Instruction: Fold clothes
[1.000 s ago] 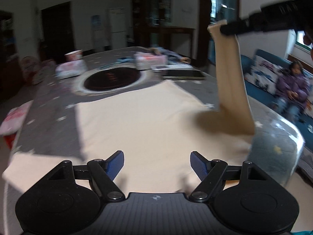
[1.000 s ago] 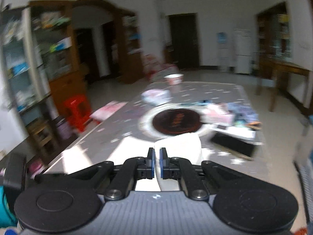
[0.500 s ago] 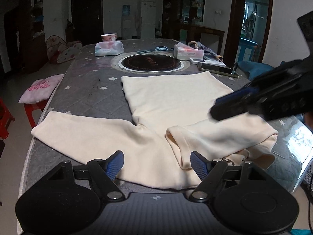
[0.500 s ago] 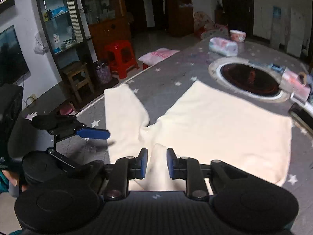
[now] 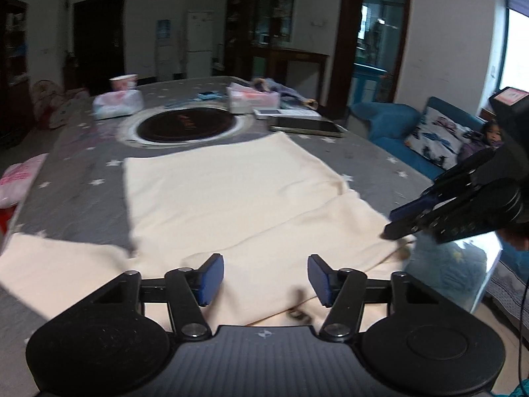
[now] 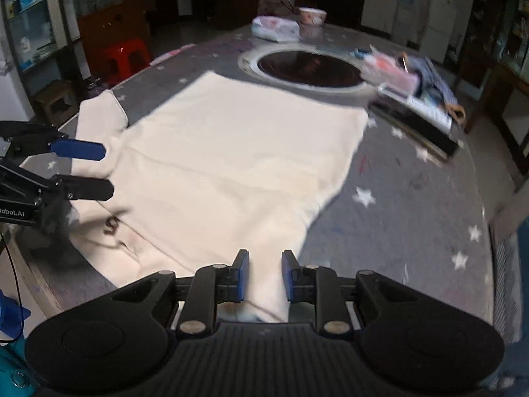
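Half a second back the right sleeve lay bunched under the right gripper point(image 6: 264, 276); now it lies folded flat across the cream long-sleeved top point(image 5: 215, 198), and that gripper's fingers are spread, cloth between them unpinched, probably a release. Nearby, the left gripper point(image 5: 265, 276) hovers wide open above the near edge. Spread on the star-patterned grey table point(image 6: 413, 198), the top's left sleeve point(image 5: 49, 264) is unfolded.

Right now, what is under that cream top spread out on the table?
Under the cream top lies a grey tablecloth with white stars, showing all round its edges. One sleeve is folded over its body. Anything beneath the fabric itself is covered.
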